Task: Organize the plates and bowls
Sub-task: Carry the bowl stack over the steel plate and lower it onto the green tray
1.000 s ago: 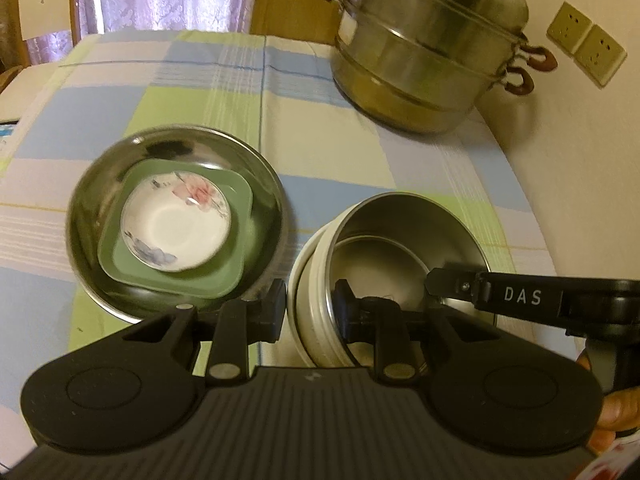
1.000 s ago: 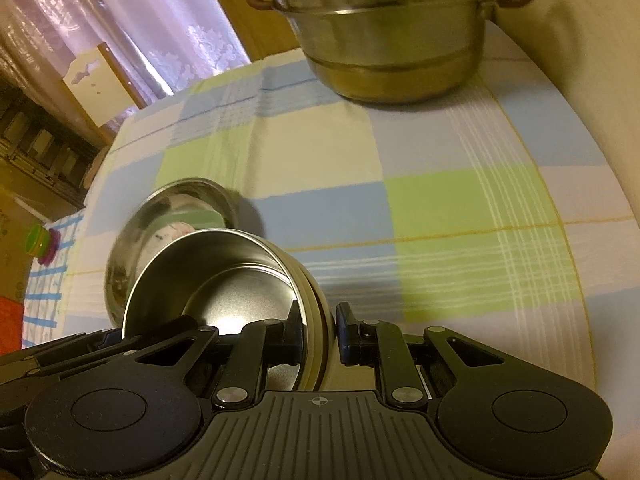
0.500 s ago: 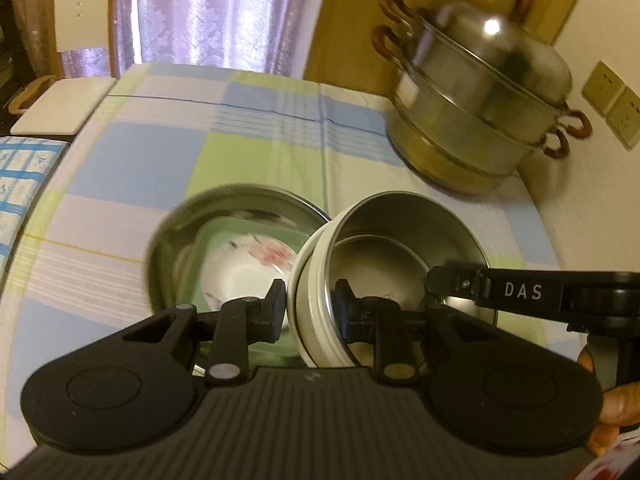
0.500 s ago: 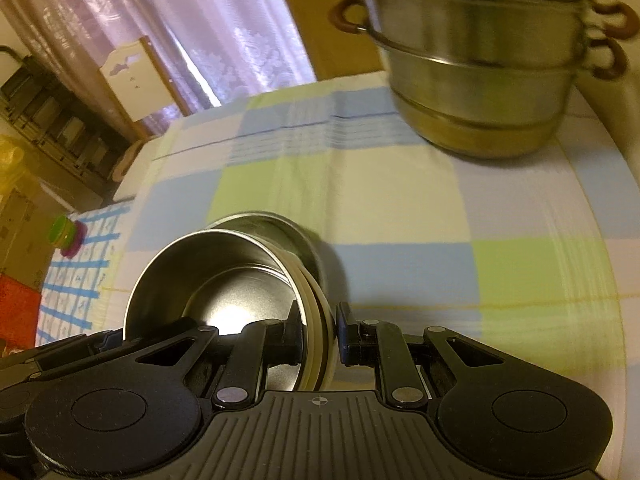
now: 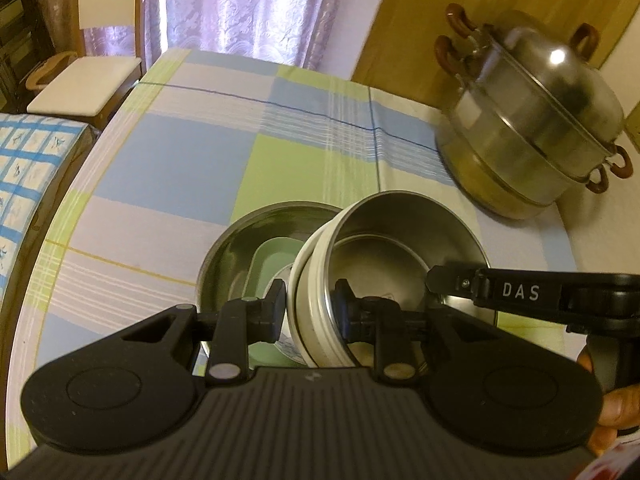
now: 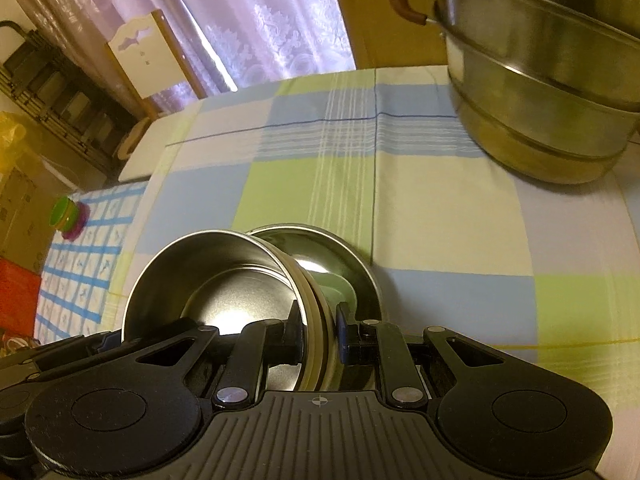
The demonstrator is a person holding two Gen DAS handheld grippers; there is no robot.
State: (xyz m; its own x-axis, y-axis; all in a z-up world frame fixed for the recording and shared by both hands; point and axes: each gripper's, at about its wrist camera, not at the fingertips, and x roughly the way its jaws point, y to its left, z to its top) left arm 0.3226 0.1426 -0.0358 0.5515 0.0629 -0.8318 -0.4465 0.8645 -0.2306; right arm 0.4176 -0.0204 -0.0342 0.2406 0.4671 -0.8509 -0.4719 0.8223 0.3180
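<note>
Both-handed, left gripper [image 5: 308, 307] and right gripper [image 6: 318, 328] fingers pinching steel bowl [image 5: 384, 260] rim, over metal dish [image 5: 244, 248].

Setting: a home dining room. Evidence: table under a checked tablecloth [image 5: 208, 168]; tiered metal steamer pot [image 5: 532, 128] with brown handles; lace curtains [image 6: 280, 28]; white-seated wooden chair [image 5: 84, 84]; wall socket; cluttered shelving [image 6: 60, 100].

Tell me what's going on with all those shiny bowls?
Someone is tidying dishes with two grabber tools. The left gripper and the right gripper both pinch the rim of one steel bowl, holding it above a wide steel dish. That dish already holds a green plate. A big steamer pot sits on the checked tablecloth.
</note>
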